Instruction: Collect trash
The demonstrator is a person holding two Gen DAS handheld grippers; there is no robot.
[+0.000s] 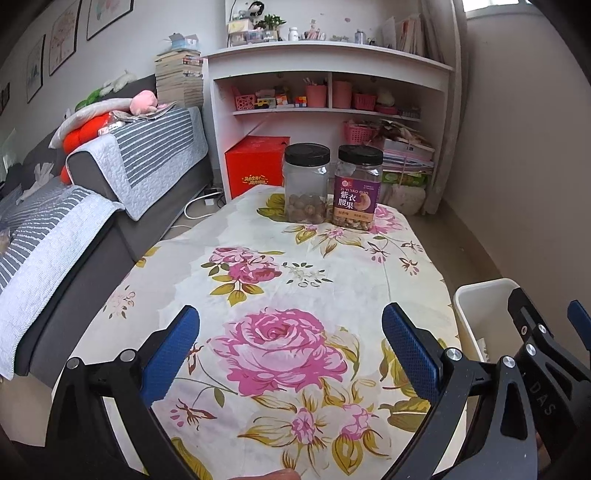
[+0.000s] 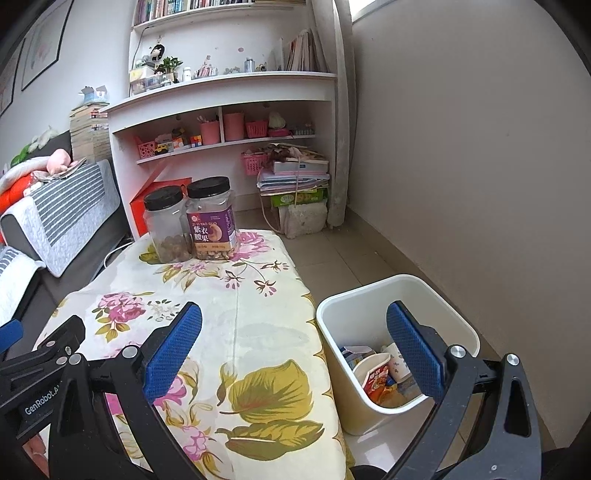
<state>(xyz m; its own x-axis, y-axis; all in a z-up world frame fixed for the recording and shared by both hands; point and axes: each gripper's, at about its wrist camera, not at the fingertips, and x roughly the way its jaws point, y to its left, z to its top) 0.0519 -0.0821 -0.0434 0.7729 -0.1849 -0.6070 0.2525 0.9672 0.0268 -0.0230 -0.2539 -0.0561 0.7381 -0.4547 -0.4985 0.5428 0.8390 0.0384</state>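
Soft daylight coming in from a window point(image 1: 498, 5) at upper right, shadows staying faint, fisheye edges bending and darkening, focus holding sharp.

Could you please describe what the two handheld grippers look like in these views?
Both the left gripper and right gripper have black, cut-out plastic frames, silver round bolts and blue dimpled finger pads. White lettering on them reads "GenRobot.AI".
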